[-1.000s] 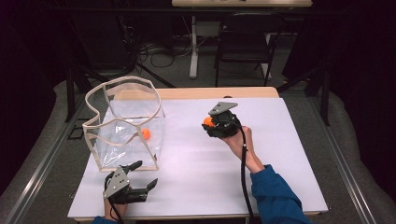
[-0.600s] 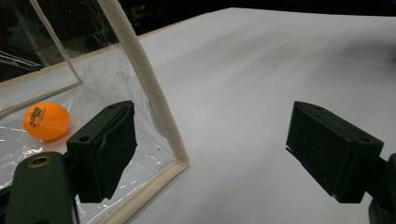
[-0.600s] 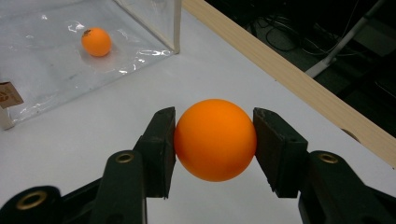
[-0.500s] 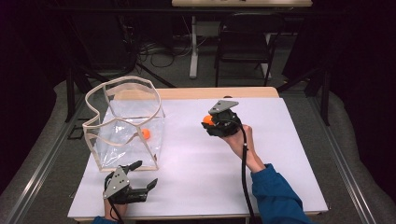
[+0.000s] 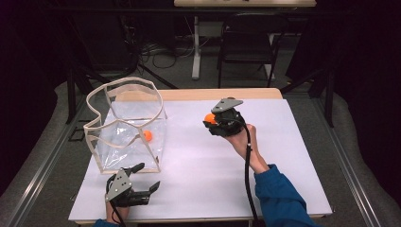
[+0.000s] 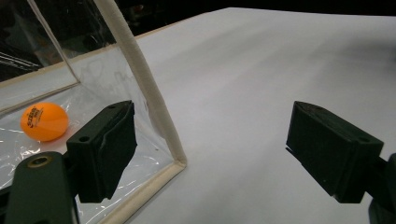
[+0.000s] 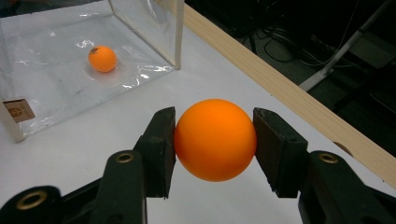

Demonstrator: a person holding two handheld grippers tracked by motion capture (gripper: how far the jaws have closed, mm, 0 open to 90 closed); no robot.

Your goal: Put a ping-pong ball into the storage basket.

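Orange ball [image 7: 215,139] still gripped, nothing moved

Dark room — folding chair [image 5: 249,49], grey floor [image 5: 42,142]

On the table [image 5: 283,156] we have the clear bag [image 5: 127,125] at about 9 o'clock, one ball [image 5: 147,135] inside it on its floor. Right claw [image 5: 211,122] sits near centre toward 1 o'clock, raised off the table, second ball [image 7: 215,139] between its pads. Left claw [image 5: 147,177] is at 7 o'clock, just in front of the bag's near corner. A chair [image 5: 248,45] stands behind the table at 12.
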